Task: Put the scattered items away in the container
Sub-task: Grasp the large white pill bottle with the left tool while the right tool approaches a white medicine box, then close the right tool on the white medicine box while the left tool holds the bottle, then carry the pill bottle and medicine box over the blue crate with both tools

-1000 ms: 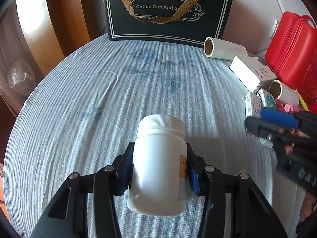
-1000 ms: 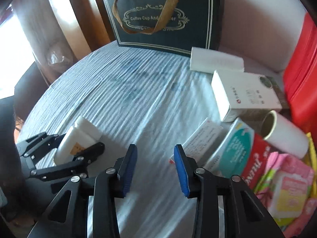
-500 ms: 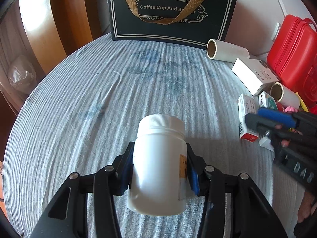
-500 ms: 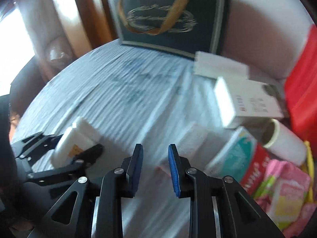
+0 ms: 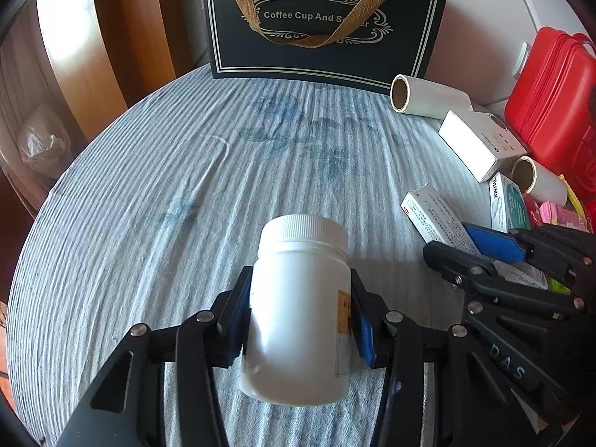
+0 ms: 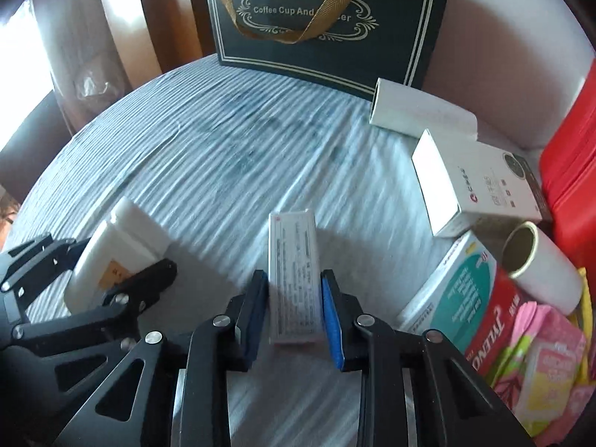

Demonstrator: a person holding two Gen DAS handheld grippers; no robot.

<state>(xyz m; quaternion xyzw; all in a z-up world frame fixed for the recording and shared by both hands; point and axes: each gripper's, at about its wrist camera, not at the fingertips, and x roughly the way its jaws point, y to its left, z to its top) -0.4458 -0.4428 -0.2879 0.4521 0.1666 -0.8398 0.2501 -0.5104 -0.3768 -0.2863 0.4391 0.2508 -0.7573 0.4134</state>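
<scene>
The white bottle (image 5: 298, 309) sits squarely between the two fingers of the left gripper (image 5: 300, 320), its screw cap pointing away from the tool and its body tilted back toward the camera; both blue pads press on its sides, so this gripper is clamped on the bottle. An orange-edged label shows by the right-hand pad. The bottle appears raised off the striped blue cloth (image 5: 167, 193), though whether its base touches the cloth cannot be told.

To the right of that tool, the slim white medicine box (image 6: 295, 279) lies lengthwise between the fingers of the right gripper (image 6: 294, 309), printed face up, its far end reaching beyond the fingertips. The pads meet its long sides, so the right gripper is closed on the box.

Ahead and to the right of the right gripper lie a green-and-white carton (image 6: 452, 287), a larger white box (image 6: 480, 190), a paper roll (image 6: 540, 264) just beside it, and pink packets (image 6: 540, 357) nearest the tool. Another roll (image 5: 428, 97) rests farther off, near the dark gift bag (image 6: 331, 18) standing at the far edge. A red case (image 5: 555, 108) stands at the far right.
</scene>
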